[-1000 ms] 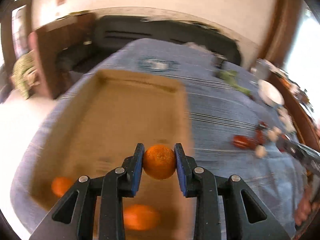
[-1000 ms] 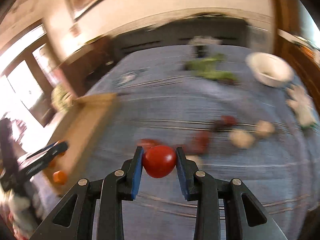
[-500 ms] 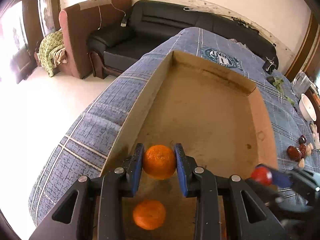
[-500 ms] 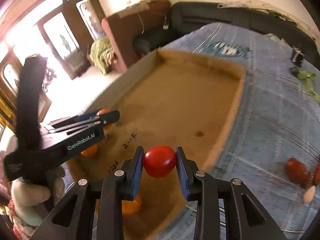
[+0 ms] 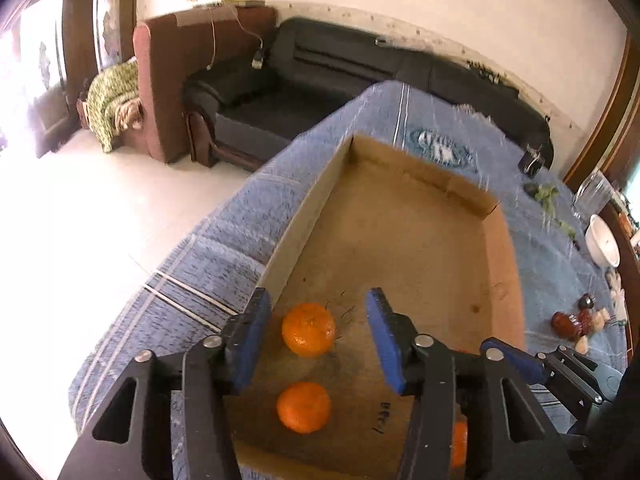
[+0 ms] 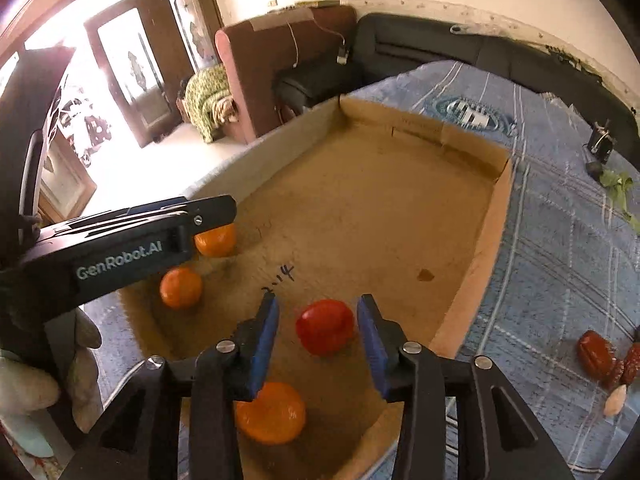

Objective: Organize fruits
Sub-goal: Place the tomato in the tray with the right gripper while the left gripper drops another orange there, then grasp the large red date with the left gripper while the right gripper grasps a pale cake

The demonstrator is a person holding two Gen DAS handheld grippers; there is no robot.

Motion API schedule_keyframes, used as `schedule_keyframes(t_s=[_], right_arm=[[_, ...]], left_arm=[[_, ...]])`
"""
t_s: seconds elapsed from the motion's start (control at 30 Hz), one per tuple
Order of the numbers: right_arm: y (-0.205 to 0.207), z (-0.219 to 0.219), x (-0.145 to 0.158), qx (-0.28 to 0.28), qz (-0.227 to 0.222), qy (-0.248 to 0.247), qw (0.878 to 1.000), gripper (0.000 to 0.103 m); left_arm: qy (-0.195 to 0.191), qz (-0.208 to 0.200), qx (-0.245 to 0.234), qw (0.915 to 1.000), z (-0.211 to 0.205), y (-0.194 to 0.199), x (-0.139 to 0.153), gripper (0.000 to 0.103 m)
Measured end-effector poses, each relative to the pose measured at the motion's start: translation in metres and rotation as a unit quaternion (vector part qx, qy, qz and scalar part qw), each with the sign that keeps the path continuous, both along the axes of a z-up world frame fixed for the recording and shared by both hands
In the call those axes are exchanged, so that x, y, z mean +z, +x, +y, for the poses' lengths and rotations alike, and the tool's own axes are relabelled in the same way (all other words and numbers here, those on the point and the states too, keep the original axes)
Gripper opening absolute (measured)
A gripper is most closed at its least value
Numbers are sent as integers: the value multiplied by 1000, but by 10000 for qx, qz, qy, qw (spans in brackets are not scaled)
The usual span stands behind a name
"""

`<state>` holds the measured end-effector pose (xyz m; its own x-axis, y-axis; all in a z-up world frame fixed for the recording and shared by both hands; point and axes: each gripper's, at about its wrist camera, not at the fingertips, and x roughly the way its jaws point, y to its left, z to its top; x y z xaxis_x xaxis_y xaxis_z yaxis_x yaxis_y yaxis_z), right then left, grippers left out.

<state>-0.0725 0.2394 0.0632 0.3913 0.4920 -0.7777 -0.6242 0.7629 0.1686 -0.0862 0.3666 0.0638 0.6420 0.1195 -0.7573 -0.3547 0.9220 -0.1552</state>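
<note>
Oranges number three in the cardboard tray [image 6: 472, 264], all at its near end: one [image 5: 308, 334] between the blue pads of the left gripper [image 5: 316, 344], a second orange [image 5: 303, 406] just nearer the camera, and a third orange [image 6: 270, 412] beneath the right gripper [image 6: 318, 340]. One red tomato [image 6: 326, 326] lies on the tray floor between the right pads. Both grippers' jaws are opening, pads clear of the fruit. Outside the tray, on the blue checked cloth [image 6: 560, 240], lie reddish fruits [image 6: 596, 354] and a white bowl [image 5: 604, 240].
</note>
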Motion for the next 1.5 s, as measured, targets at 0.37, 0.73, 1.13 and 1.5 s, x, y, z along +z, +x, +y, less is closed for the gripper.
schedule_keyframes(t_s=[0.37, 0.73, 1.13, 1.5], right_arm=[[-18, -110, 37, -697, -299, 503, 9958, 62], [6, -295, 3, -2625, 234, 308, 9641, 63], [47, -371, -15, -3406, 254, 311, 9393, 63], [83, -352, -31, -3281, 126, -69, 9445, 63]], left_arm=[[-73, -600, -827, 9947, -79, -10, 51, 60], [-38, -110, -2107, 9775, -202, 39, 22, 64], [-128, 568, -2385, 9694, -254, 88, -37, 64], [114, 597, -2515, 9660, -277, 114, -55, 65]])
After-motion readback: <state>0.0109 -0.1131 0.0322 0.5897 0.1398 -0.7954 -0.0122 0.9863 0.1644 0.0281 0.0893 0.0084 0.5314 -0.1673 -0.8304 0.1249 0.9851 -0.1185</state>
